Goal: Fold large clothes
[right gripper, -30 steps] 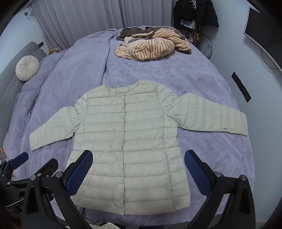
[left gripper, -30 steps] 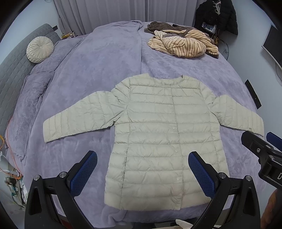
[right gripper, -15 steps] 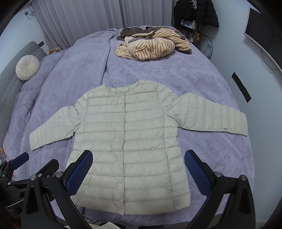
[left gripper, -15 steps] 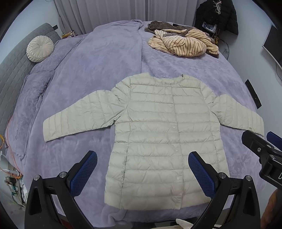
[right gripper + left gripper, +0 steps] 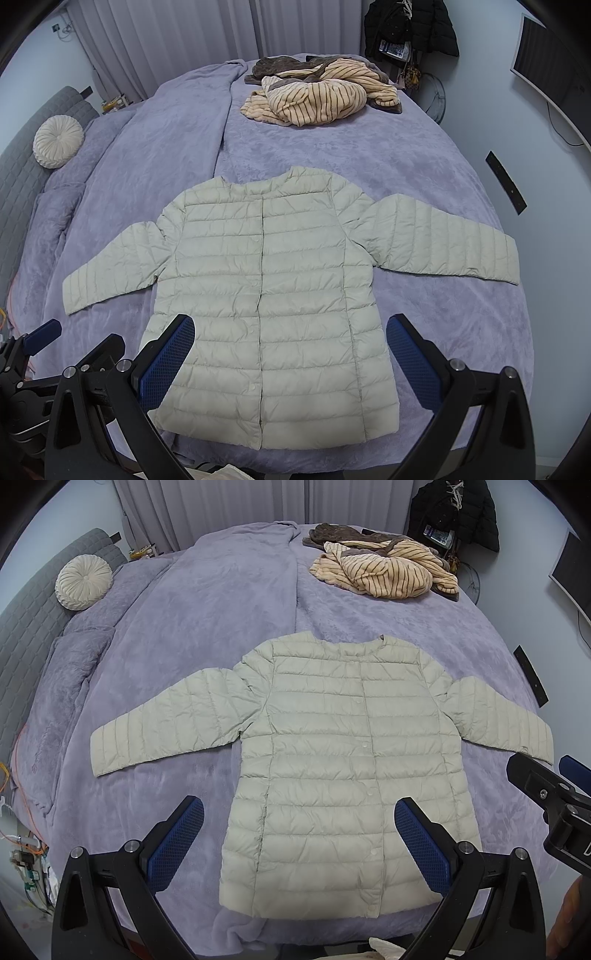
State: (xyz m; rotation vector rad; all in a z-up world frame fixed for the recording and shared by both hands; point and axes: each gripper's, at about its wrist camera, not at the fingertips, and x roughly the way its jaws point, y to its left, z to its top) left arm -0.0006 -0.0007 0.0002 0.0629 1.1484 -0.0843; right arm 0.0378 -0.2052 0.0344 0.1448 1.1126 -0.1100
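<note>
Below, both claws (image 5: 299,834) (image 5: 290,350) gape empty; jacket (image 5: 332,775) hem partly hidden.

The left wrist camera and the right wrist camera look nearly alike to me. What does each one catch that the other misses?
Only the left wrist view shows the right gripper at its right edge and tangled wires by the bed's left side. Only the right wrist view shows the left gripper at its lower left and a brown bag under the hanging black coat. Both show the pale quilted jacket spread flat on the purple blanket, the striped clothes pile and the round cushion.
</note>
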